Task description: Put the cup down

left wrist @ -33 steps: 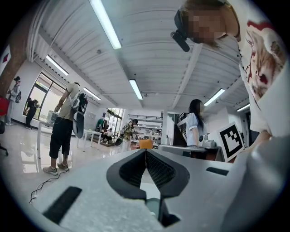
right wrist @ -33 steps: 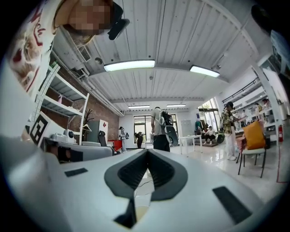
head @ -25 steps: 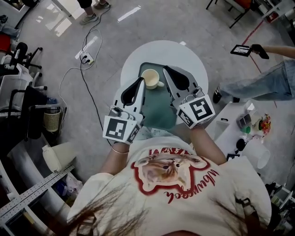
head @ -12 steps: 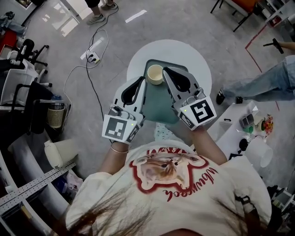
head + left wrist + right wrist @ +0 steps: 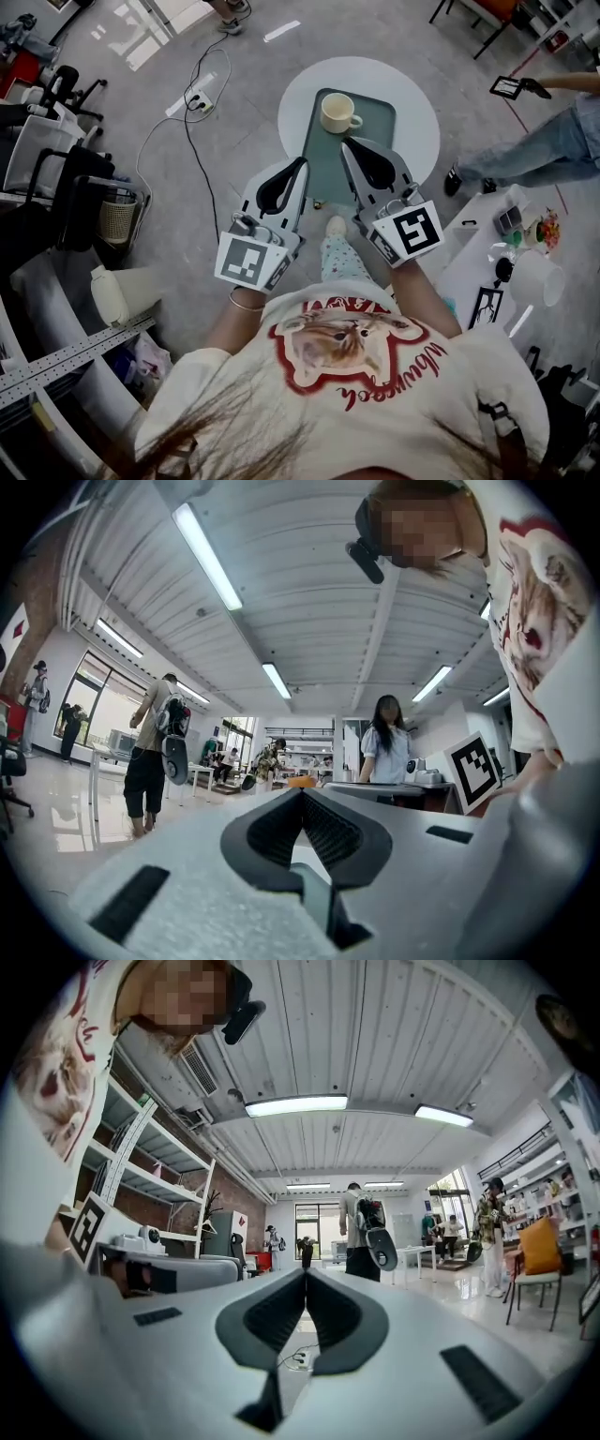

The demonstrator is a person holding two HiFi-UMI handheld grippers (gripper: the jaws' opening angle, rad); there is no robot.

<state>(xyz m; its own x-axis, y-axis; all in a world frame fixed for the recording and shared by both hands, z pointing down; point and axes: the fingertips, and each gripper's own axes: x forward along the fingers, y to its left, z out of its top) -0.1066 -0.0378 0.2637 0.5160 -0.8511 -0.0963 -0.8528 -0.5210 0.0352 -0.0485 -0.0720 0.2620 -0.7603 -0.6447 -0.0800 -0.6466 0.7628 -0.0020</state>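
A cream cup [image 5: 337, 112] with its handle to the right stands upright at the far left of a green tray [image 5: 373, 133] on a round white table [image 5: 419, 114]. Both grippers are held near the person's body, short of the table, and neither touches the cup. My left gripper [image 5: 302, 161] is shut with nothing in it. My right gripper [image 5: 345, 142] is shut and empty too, its tip over the tray's near edge. In the left gripper view the left gripper [image 5: 302, 791] points out into the room, and so does the right gripper [image 5: 306, 1271] in the right gripper view; neither view shows the cup.
A power strip with cables [image 5: 200, 98] lies on the floor left of the table. Black chairs [image 5: 56, 159] stand at far left. A person's leg [image 5: 534, 155] reaches in at right, above a white side table [image 5: 473, 258] with small items. Other people stand in the room.
Both grippers have drawn back from the cup, which earlier sat between their tips. The table, tray and cup now lie farther ahead in the head view.
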